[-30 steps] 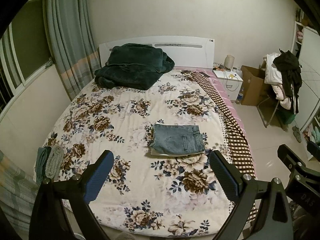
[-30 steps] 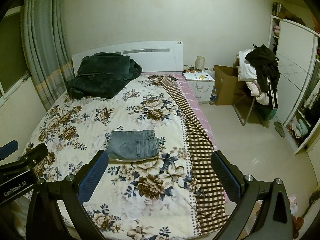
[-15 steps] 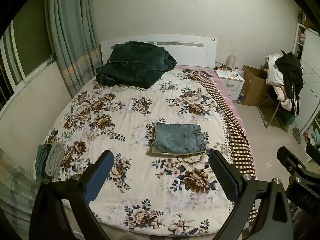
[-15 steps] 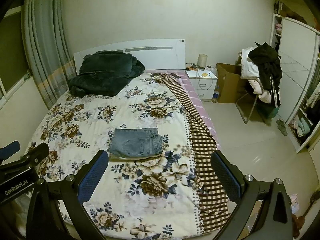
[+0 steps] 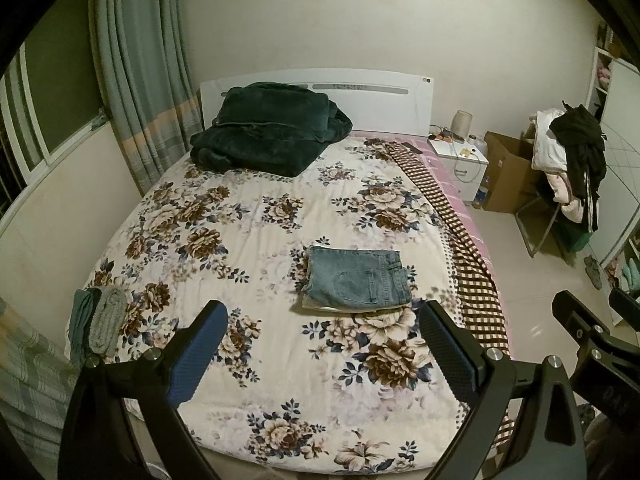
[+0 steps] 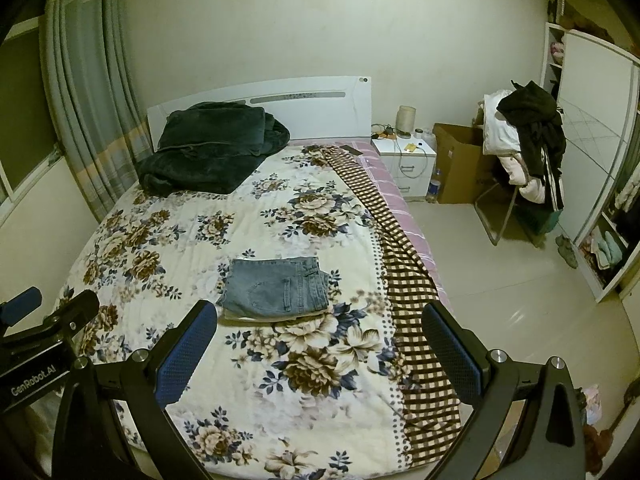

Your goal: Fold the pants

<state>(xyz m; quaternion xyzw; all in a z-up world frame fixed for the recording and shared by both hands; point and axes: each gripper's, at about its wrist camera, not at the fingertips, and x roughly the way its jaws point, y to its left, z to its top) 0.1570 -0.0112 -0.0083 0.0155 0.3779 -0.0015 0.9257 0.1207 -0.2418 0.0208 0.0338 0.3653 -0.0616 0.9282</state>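
Note:
Folded blue jeans (image 5: 356,278) lie in a neat rectangle on the floral bedspread (image 5: 248,240), right of the bed's middle. They also show in the right wrist view (image 6: 276,289). My left gripper (image 5: 324,344) is open and empty, held back above the foot of the bed, well short of the jeans. My right gripper (image 6: 320,344) is open and empty, also back from the jeans. The right gripper's body shows at the right edge of the left wrist view (image 5: 588,336). The left gripper's body shows at the left edge of the right wrist view (image 6: 44,340).
A dark green blanket (image 5: 268,136) is piled at the headboard. Grey-green cloths (image 5: 98,318) lie at the bed's left edge. A checked blanket (image 5: 464,252) hangs down the right side. A nightstand (image 6: 404,160), a cardboard box (image 6: 460,160) and a clothes-laden chair (image 6: 524,152) stand right.
Both grippers have drawn back and risen slightly from the bed. The jeans stay put and both grippers stay open.

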